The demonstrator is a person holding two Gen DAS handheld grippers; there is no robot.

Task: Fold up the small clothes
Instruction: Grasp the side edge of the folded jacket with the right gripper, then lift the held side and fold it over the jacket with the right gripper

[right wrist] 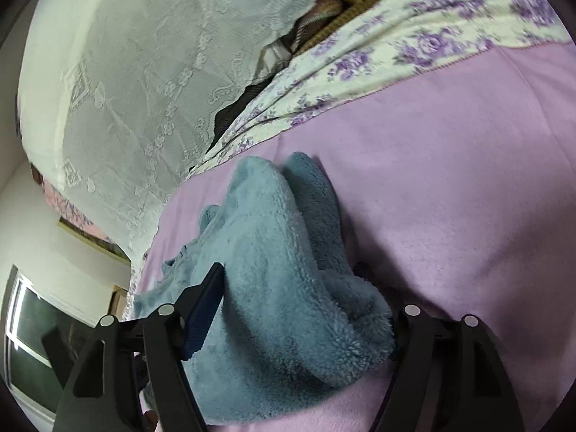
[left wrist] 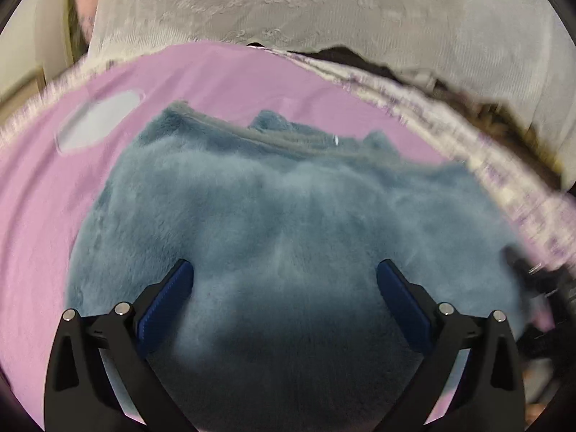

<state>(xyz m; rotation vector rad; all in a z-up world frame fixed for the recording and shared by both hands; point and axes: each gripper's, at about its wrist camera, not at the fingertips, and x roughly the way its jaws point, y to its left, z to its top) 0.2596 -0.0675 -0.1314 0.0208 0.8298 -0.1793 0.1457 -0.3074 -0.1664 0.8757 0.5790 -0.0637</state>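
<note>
A fluffy blue-grey fleece garment (left wrist: 288, 208) lies spread on a pink blanket (left wrist: 216, 79). My left gripper (left wrist: 284, 273) hovers low over its near part, jaws wide apart, and nothing sits between the blue pads (left wrist: 180, 288). In the right wrist view the same garment (right wrist: 270, 252) is bunched into a thick fold that rests on the blanket (right wrist: 450, 180). My right gripper (right wrist: 288, 270) straddles that fold with its jaws wide. The left pad (right wrist: 208, 298) lies against the fleece, and the other fingertip is hidden behind the pile.
A floral purple-and-cream sheet (right wrist: 396, 36) borders the blanket's far edge. A white lace curtain (right wrist: 126, 72) hangs beyond it. A pale oval patch (left wrist: 99, 122) marks the blanket at left. A window (right wrist: 32, 334) shows low at left.
</note>
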